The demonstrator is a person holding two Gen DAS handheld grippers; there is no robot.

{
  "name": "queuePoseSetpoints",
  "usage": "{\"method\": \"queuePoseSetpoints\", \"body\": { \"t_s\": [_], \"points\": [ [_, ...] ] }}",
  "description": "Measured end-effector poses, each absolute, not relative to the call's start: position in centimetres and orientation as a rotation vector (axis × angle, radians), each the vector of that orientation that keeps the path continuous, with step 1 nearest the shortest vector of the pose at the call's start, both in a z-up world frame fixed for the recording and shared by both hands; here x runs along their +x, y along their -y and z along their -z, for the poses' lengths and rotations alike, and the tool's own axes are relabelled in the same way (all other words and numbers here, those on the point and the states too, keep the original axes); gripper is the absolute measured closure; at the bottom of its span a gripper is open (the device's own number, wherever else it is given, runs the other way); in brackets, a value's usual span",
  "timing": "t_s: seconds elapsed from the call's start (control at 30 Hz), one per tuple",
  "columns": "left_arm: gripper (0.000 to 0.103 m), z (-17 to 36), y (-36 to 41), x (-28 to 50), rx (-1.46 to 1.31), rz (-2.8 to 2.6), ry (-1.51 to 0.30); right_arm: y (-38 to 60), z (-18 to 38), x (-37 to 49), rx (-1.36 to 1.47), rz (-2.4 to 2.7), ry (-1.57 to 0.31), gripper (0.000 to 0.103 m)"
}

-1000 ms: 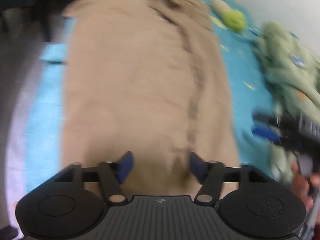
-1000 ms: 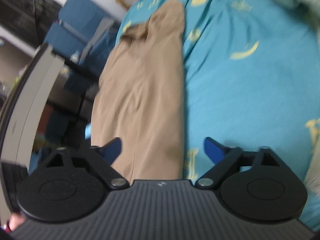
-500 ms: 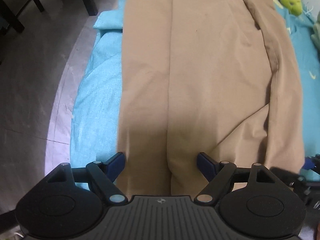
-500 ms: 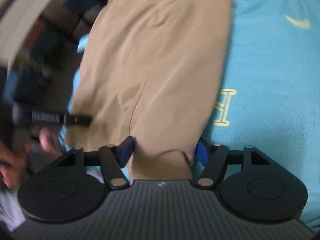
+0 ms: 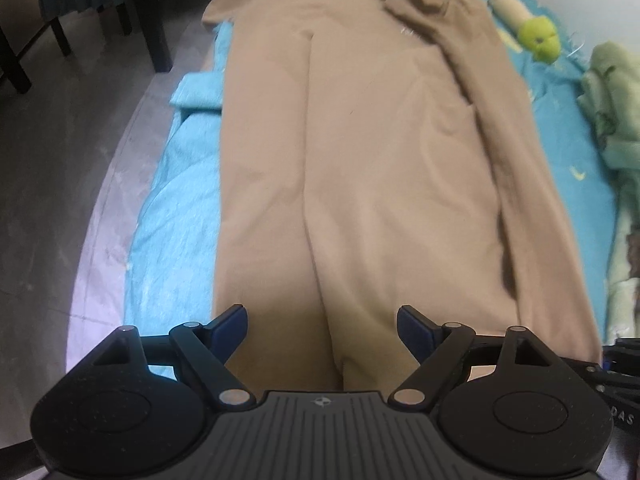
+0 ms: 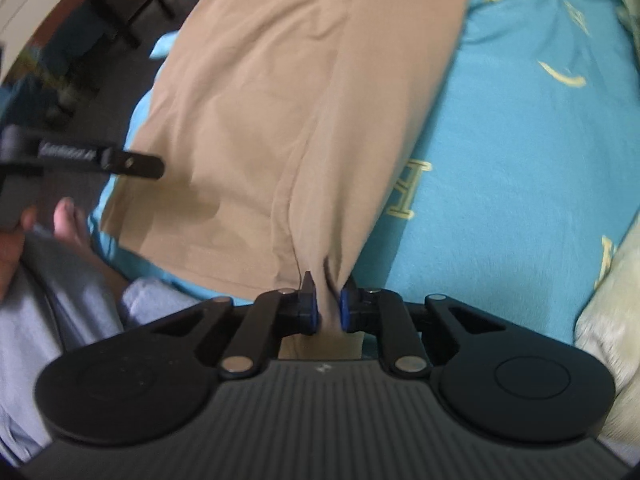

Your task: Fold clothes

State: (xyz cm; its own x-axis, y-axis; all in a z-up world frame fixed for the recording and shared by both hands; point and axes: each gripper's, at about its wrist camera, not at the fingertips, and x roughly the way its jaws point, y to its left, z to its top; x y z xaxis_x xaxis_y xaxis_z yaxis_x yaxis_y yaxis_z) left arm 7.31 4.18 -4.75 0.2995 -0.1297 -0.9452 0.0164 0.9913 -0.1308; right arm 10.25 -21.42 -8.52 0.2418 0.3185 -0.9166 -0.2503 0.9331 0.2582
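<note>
A tan garment (image 5: 360, 168) lies stretched lengthwise on a blue bedsheet (image 5: 176, 216); it also fills the right wrist view (image 6: 272, 112). My left gripper (image 5: 320, 330) is open, its blue-padded fingers straddling the garment's near hem, with cloth between but not pinched. My right gripper (image 6: 327, 304) is shut on the garment's near right corner, the cloth bunched between its blue pads. The left gripper's finger (image 6: 100, 158) shows at the left of the right wrist view, over the hem's other side.
The bed's left edge drops to a grey floor (image 5: 60, 160) with dark chair legs (image 5: 152, 20). A green plush toy (image 5: 540, 38) and a pale green blanket (image 5: 616, 92) lie at the right. The person's legs in grey trousers (image 6: 52, 280) stand by the bed.
My right gripper has shut on the garment's near corner; it was open half a second ago. My left gripper has stayed open over the hem, and its view has steadied.
</note>
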Motion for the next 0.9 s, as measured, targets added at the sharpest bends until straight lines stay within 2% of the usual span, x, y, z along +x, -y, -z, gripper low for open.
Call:
{"method": "queuePoseSetpoints", "body": {
  "t_s": [0.07,0.13,0.2,0.33,0.37,0.47,0.5,0.6,0.73,0.9],
  "points": [
    [0.019,4.0,-4.3,6.8,-0.105,0.106,-1.226,22.1,7.9,10.2,0.094,-0.379,-1.240,0.085],
    [0.018,3.4,-4.6,6.3,-0.092,0.114,-1.165,22.7,7.0,10.2,0.118,-0.362,-1.177,0.078],
    [0.015,2.4,-4.5,5.7,-0.087,0.133,-1.087,23.1,6.0,10.2,0.134,-0.344,-1.103,0.064],
    [0.012,0.2,-3.9,4.1,-0.061,0.158,-0.936,24.1,4.0,10.2,0.165,-0.309,-0.954,0.047],
    [0.011,-0.4,-3.5,3.6,-0.055,0.161,-0.898,24.3,3.5,10.2,0.173,-0.300,-0.916,0.041],
    [0.001,-1.8,-3.0,2.6,-0.049,0.167,-0.804,25.0,2.0,10.2,0.195,-0.273,-0.804,0.006],
    [0.000,-2.1,-2.9,2.3,-0.052,0.177,-0.780,25.3,1.6,10.2,0.203,-0.264,-0.767,0.000],
    [0.000,-1.9,-3.8,2.8,-0.101,0.208,-0.750,25.8,0.2,10.4,0.224,-0.240,-0.662,0.000],
    [0.000,-0.4,-7.0,6.0,-0.266,0.239,-0.747,25.1,0.0,12.0,0.256,-0.230,-0.623,0.000],
    [0.000,3.1,-13.8,15.0,-0.701,-0.005,-0.833,24.0,0.3,14.3,0.283,-0.205,-0.617,0.000]
  ]
}}
